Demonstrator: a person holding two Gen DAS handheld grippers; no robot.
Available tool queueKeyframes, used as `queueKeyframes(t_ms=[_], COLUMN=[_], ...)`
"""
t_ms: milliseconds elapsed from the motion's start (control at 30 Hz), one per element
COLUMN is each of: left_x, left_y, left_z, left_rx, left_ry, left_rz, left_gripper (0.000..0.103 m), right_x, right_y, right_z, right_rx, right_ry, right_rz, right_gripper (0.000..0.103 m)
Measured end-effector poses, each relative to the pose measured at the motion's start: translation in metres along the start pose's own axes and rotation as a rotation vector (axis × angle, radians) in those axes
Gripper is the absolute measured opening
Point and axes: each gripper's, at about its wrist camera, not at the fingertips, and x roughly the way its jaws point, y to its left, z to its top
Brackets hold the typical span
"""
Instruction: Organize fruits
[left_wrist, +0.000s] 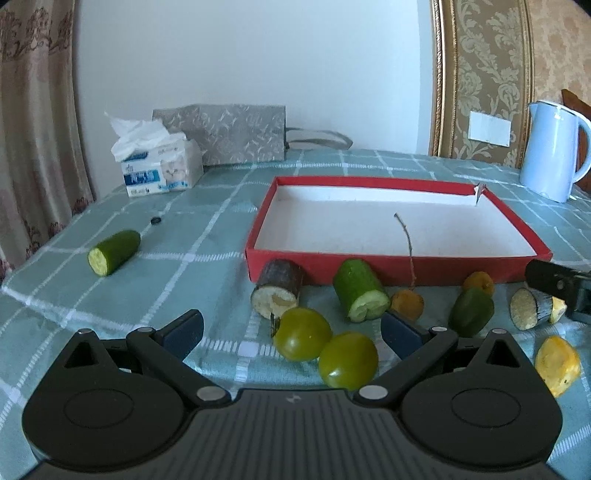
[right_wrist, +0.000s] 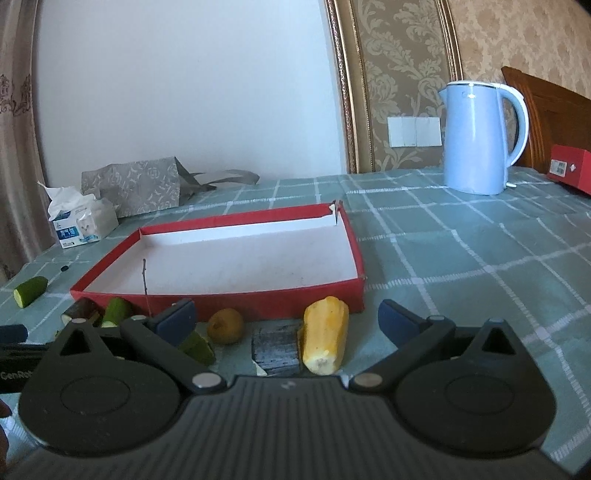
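The fruit pieces lie scattered on the checked tablecloth (right_wrist: 461, 258) just before the near wall of the red tray (left_wrist: 399, 271) — two green tomatoes (left_wrist: 325, 349) touching each other, a cucumber chunk (left_wrist: 360, 295) and a yellow piece (right_wrist: 325, 339) among them. One cucumber end (left_wrist: 113, 252) sits well apart toward the table's left edge. The left gripper (left_wrist: 291, 326) hovers spread over the tomatoes; the right gripper (right_wrist: 286, 319) is spread too, holding nothing. A blue kettle (right_wrist: 476, 136) stands beyond the tray.

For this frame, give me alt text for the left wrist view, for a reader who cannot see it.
The open left gripper hovers over two green tomatoes on a checked tablecloth. Behind them, cut cucumber pieces and small yellow fruits lie before a red tray holding only a thin twig.
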Motion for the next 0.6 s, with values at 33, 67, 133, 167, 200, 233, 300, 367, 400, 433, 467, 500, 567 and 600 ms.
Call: queueKeyframes(t_ms=[33,67,133,167,200,233,300,367,400,433,467,500,567,600], left_x=[-0.002,-0.004,-0.006,-0.006,-0.006,-0.006,-0.005,-0.005,-0.005,-0.005,-0.005,-0.005,-0.006,-0.006], left_y=[0.0,-0.001,-0.001,0.0,0.001,0.002,0.005,0.008,0.008,0.009,0.009,0.009,0.01,0.01], left_z=[0.0,0.001,0.002,0.003,0.003,0.003,0.003,0.002,0.002,0.002,0.002,0.001,0.001,0.001], left_rx=[0.008,0.016,0.029,0.031,0.029,0.023,0.013,0.006,0.007,0.008,0.008,0.009,0.01,0.011], left_ry=[-0.008,-0.015,-0.016,-0.016,-0.014,-0.011,-0.005,-0.001,-0.001,-0.003,-0.003,-0.003,-0.007,-0.006], left_rz=[0.004,0.008,0.016,0.02,0.022,0.024,0.024,0.024,0.025,0.024,0.024,0.023,0.026,0.025], left_gripper=[0.103,0.103,0.103,0.103,0.103,0.103,0.103,0.103,0.103,0.103,0.103,0.103,0.103,0.103], right_x=[0.0,-0.001,-0.001,0.0,0.001,0.001,0.001,0.001,0.001,0.002,0.003,0.003,0.004,0.004], right_y=[-0.001,-0.001,-0.001,0.001,0.001,0.002,0.003,0.004,0.004,0.004,0.005,0.004,0.004,0.004], right_z=[0.0,0.0,-0.001,-0.001,-0.001,-0.002,-0.002,-0.003,-0.003,-0.003,-0.002,-0.002,-0.002,-0.002], right_rx=[0.004,0.009,0.006,0.003,0.0,-0.004,-0.013,-0.018,-0.019,-0.019,-0.018,-0.015,-0.01,-0.01], right_ry=[-0.002,-0.005,-0.001,0.011,0.02,0.028,0.03,0.031,0.032,0.033,0.036,0.04,0.044,0.045], right_rz=[0.004,0.008,0.011,0.015,0.02,0.021,0.015,0.01,0.005,-0.001,-0.004,-0.004,0.0,-0.001], right_gripper=[0.103,0.103,0.103,0.103,0.103,0.103,0.103,0.103,0.103,0.103,0.103,0.103,0.103,0.103])
